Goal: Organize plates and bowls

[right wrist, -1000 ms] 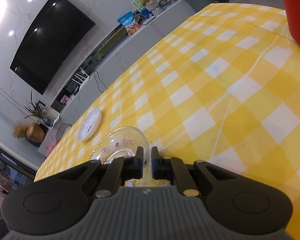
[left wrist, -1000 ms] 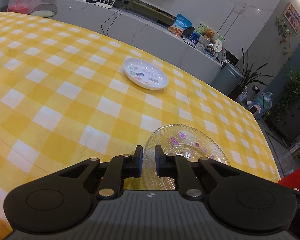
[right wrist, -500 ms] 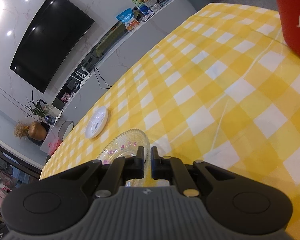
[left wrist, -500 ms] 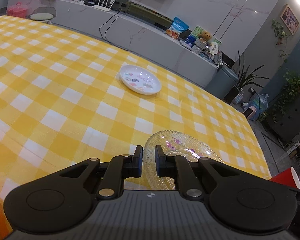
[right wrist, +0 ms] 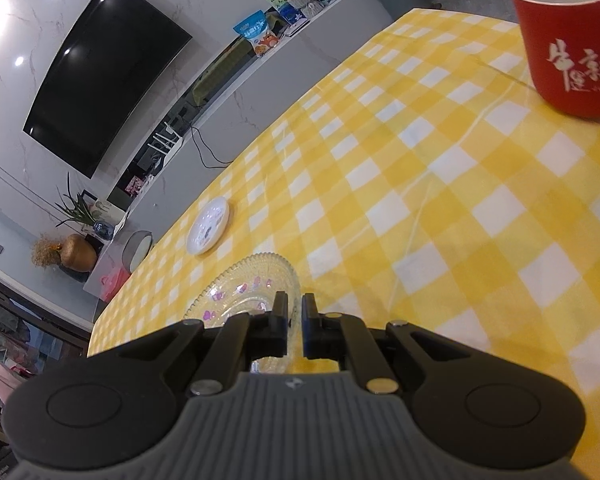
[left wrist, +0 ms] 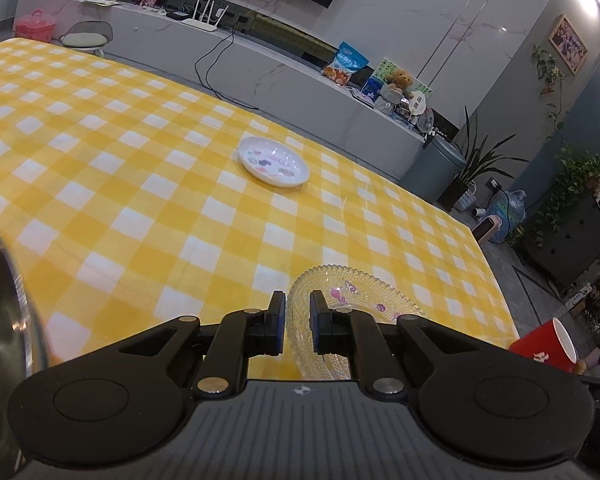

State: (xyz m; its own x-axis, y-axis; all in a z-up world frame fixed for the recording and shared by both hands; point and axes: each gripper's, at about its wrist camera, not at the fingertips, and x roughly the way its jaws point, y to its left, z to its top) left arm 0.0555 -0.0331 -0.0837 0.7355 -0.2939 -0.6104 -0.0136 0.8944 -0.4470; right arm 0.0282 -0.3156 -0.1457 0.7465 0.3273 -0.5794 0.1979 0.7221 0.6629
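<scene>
Left wrist view showed the left hand-held gripper [left wrist: 298,322] nearly closed, its two pads astride the near rim of the glass plate [left wrist: 352,304], with a narrow gap visible between them. Right wrist view showed the right hand-held gripper [right wrist: 295,326] in the same condition on the opposite rim of the glass plate [right wrist: 244,292]. Whether either pair of pads actually pressed the glass could not be told. The plate appeared to sit level with or just above the counter [left wrist: 140,208]; contact with the yellow checked cloth could not be confirmed.

The white plate [left wrist: 273,162] lay well beyond the glass plate, toward the far edge of the counter. The red cup [right wrist: 568,36] stood to the right of the glass plate, well apart from it. A blurred metal object [left wrist: 0,320] occupied the left margin of the left wrist view, close to the lens.

Probable faults from this point:
- Slip: smooth, ribbed glass held only at thin rim sections would slide out if either grip was loose.
- Tilt or twist: unequal lifting by the two hands would lever the plate against the pads.
- Chipping: setting glass onto the white plate too fast.
</scene>
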